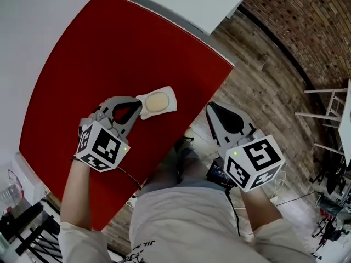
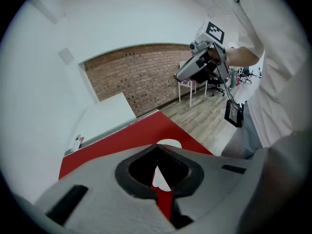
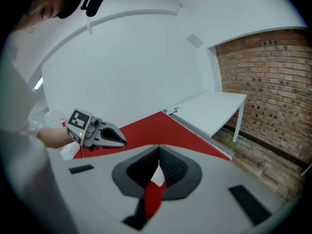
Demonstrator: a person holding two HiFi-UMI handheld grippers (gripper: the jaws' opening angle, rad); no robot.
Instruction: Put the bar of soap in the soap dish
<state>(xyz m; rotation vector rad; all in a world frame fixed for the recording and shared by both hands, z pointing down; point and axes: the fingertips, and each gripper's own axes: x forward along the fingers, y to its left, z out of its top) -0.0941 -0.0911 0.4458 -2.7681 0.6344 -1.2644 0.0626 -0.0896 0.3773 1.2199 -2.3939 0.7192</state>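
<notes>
A tan oval bar of soap [image 1: 158,102] lies in the white soap dish [image 1: 171,95] on the red table [image 1: 109,53]. My left gripper [image 1: 138,105] hangs just left of the dish, tips close to its rim, shut with nothing between the jaws. In the left gripper view the jaws meet at the left gripper [image 2: 157,148], and the dish [image 2: 170,143] shows beyond them. My right gripper [image 1: 211,108] is off the table's right edge over the floor, shut and empty; its tips meet at the right gripper [image 3: 159,150] in its own view.
A white table [image 1: 192,4] adjoins the red one's far edge. Wooden floor [image 1: 263,86], a brick wall [image 1: 307,15] and a white stand [image 1: 332,114] lie to the right. A black device [image 2: 234,114] hangs at the person's hip.
</notes>
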